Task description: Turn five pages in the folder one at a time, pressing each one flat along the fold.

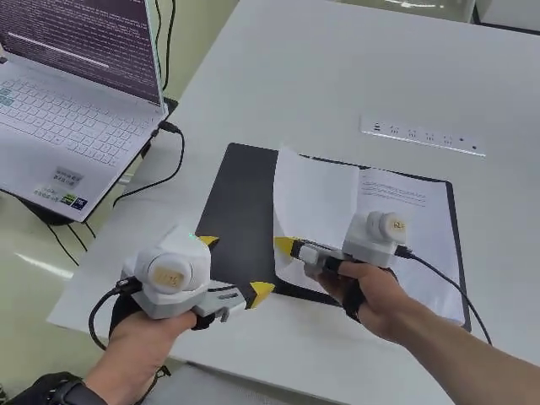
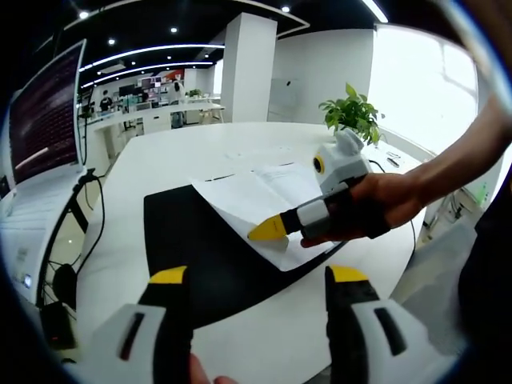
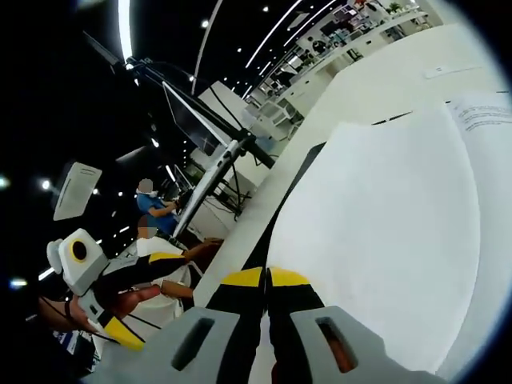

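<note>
My right claw (image 1: 287,246): jaws pinched narrow on the page (image 1: 314,202), at its near corner.
Page: lifted and curling, standing up from the folder (image 1: 240,211) near its fold.
My left claw (image 1: 234,267): jaws wide, holding nothing, by the folder's near edge at its black cover.
Surface: white table (image 1: 321,76) under the folder.
Room: laptop (image 1: 67,93) beside the folder, power strip (image 1: 422,136) beyond it.

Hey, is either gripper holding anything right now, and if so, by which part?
The right gripper is shut on the lifted page, pinching its free edge near the bottom corner. The left gripper is open and holds nothing.
</note>
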Demonstrator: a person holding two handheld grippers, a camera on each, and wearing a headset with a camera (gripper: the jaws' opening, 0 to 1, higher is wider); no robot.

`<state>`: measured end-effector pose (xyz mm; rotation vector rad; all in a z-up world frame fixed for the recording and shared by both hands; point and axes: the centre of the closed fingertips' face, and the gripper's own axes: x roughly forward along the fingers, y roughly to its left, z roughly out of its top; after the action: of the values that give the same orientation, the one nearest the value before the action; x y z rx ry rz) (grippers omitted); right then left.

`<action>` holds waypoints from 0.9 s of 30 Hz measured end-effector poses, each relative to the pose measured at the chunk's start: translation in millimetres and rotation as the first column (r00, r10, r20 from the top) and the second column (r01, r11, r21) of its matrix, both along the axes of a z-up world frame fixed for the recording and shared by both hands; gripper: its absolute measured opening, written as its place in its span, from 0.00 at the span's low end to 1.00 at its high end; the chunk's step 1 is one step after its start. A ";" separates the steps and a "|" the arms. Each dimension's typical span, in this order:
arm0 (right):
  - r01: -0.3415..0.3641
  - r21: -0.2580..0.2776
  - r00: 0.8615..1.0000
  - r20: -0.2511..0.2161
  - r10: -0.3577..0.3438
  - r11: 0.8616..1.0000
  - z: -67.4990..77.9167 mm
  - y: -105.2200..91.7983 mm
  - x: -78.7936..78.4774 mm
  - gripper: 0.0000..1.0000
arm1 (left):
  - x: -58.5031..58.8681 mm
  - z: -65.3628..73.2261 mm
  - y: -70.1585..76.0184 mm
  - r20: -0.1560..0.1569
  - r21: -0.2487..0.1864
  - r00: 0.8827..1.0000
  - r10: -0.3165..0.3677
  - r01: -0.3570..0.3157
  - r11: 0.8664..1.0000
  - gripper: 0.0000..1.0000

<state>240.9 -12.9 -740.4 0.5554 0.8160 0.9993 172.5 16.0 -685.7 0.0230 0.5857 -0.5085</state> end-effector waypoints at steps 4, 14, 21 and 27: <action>0.010 -0.025 0.999 -0.034 -0.011 1.000 -15.3 2.9 0.3 0.00 | -1.5 -2.3 3.6 -0.008 0.016 1.000 -0.003 0.003 1.000 0.67; 0.037 -0.045 0.996 -0.078 -0.040 0.998 -33.8 4.9 0.5 0.00 | 2.3 0.0 3.8 -0.018 0.003 1.000 0.004 -0.004 1.000 0.67; 0.039 -0.078 0.994 -0.100 -0.047 0.996 -44.2 8.8 -8.0 0.07 | 1.2 -5.8 -1.0 -0.038 0.002 0.999 -0.006 0.006 1.000 0.69; 0.032 -0.056 0.994 -0.106 -0.038 0.998 -42.5 10.9 -8.7 0.13 | 0.5 -6.7 -1.1 -0.042 0.002 0.999 -0.006 0.006 1.000 0.68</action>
<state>232.2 -1.9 -783.0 0.5782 0.9235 0.9186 173.0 14.9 -692.4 0.0157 0.6275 -0.5157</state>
